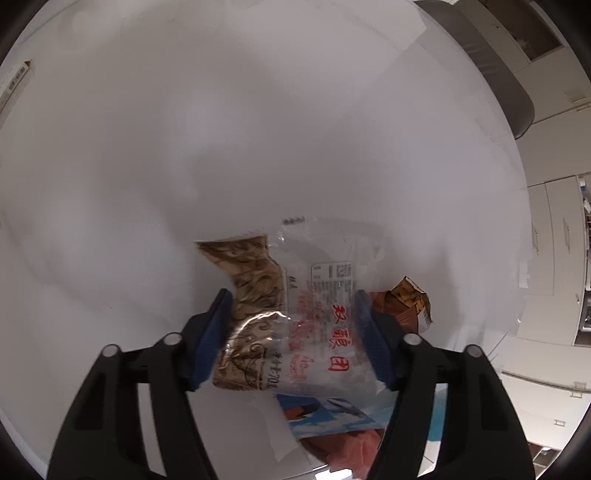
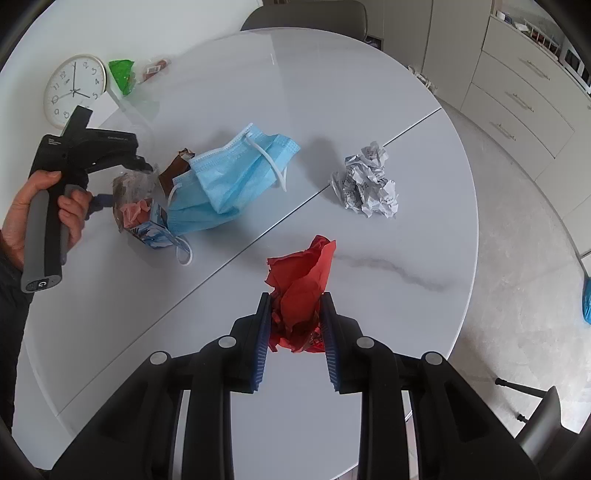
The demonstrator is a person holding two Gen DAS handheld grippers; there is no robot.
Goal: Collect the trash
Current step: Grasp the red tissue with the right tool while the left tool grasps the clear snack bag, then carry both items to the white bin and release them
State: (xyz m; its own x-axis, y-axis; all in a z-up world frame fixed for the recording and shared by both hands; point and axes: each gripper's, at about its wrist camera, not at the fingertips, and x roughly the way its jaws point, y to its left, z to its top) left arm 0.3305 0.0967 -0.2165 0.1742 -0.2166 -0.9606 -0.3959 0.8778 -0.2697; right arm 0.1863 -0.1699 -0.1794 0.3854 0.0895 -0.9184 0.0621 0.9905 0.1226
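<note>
The left gripper (image 1: 295, 332) clamps a clear printed wrapper (image 1: 295, 317) whose lower edge is cut off. Only the right wrist view shows the right gripper (image 2: 295, 325) clamping red crumpled paper (image 2: 301, 291) near a blue face mask (image 2: 236, 177).

This looks like a home dining area or kitchen. A round white marble-patterned table (image 2: 369, 122) fills most of the view, with a grey chair (image 2: 306, 13) pushed up at its far side. Cream cabinets with drawers and metal handles (image 2: 517, 107) line the wall over a pale stone-look floor (image 2: 517, 266). A round white wall clock (image 2: 74, 90) lies, it seems, on the tabletop.
</note>
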